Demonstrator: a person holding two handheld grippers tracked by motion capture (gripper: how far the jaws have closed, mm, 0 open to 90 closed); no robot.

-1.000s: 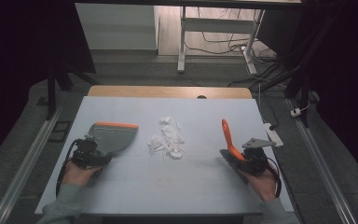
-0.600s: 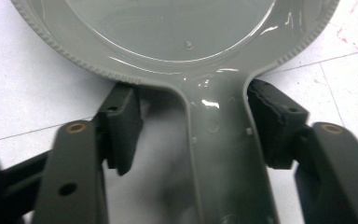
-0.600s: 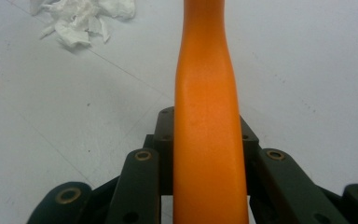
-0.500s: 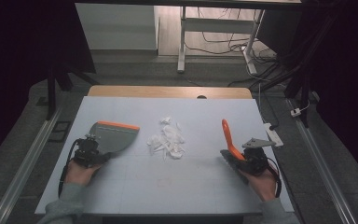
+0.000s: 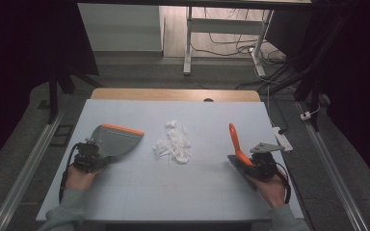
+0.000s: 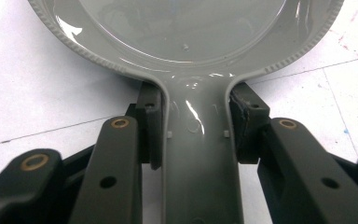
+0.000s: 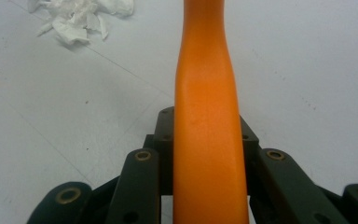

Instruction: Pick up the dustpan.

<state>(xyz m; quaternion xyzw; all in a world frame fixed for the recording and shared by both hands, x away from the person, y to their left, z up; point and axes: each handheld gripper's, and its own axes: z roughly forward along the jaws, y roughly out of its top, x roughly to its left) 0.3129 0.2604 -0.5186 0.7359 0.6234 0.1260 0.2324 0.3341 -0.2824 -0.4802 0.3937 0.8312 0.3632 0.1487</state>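
We list: left hand-held gripper [image 6: 196,135], just closed, clamping the grey dustpan [image 5: 115,139]; right hand-held gripper [image 7: 205,140] clenched on the orange brush [image 5: 234,142]; paper scraps [image 5: 173,144] on the worktop [image 5: 173,192].

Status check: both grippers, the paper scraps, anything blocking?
Left gripper just closed on dustpan handle. Right gripper shut on orange brush. Paper scraps between them, unobstructed.

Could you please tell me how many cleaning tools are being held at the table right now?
2: the grey dustpan in the left gripper, and the orange-handled brush in the right gripper.
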